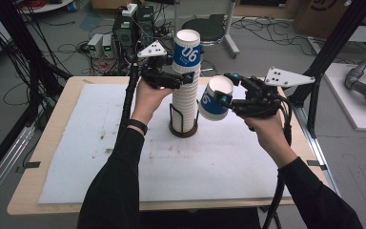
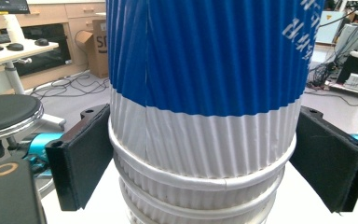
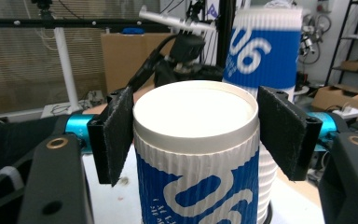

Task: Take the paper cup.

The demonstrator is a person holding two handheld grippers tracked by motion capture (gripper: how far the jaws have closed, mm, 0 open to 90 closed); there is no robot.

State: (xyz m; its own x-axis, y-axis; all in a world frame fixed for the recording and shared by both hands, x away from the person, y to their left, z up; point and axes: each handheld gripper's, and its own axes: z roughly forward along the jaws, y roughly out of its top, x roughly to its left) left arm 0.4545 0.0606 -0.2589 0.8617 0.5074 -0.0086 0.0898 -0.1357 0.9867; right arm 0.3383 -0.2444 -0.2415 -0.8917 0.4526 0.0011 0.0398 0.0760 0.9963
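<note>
Blue-banded cup (image 1: 215, 99) sits clamped in the right tongs (image 1: 225, 98) beside the stack (image 1: 186, 86), which the left tongs (image 1: 183, 78) bracket near its top; best steadied there, squeezing lightly.

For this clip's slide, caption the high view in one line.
Left gripper braces the cup stack while right gripper holds a single cup beside it.

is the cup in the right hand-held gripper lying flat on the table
No: in the high view the right hand-held gripper holds the single cup in the air beside the stack of cups.
</note>
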